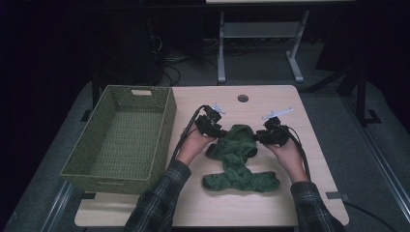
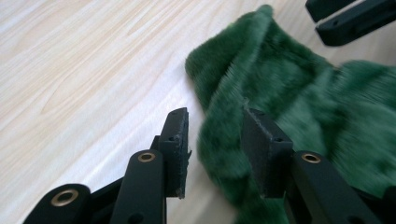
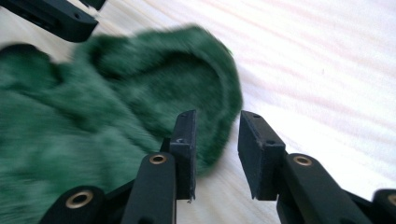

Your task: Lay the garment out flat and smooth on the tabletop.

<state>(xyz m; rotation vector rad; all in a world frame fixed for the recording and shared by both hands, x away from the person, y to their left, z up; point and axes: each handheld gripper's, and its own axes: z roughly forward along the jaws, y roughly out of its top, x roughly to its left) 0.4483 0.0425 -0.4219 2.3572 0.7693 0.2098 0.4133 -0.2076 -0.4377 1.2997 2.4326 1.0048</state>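
A fuzzy dark green cloth (image 1: 237, 159) lies crumpled on the light wood table (image 1: 309, 193), between my two hands. My left gripper (image 1: 217, 131) is at the cloth's upper left edge. In the left gripper view the left gripper (image 2: 215, 135) stands open, with a fold of the cloth (image 2: 299, 88) lying loosely between its jaws. My right gripper (image 1: 260, 137) is at the cloth's upper right edge. In the right gripper view the right gripper (image 3: 215, 140) is open over bare table, and the cloth's rim (image 3: 116, 107) sits just beside its left jaw.
A large green woven basket (image 1: 109, 186) stands on the left part of the table, close to my left forearm. A round hole (image 1: 242, 98) is in the tabletop near the far edge. The other gripper's jaws (image 2: 355, 18) (image 3: 51, 16) appear across the cloth in each gripper view.
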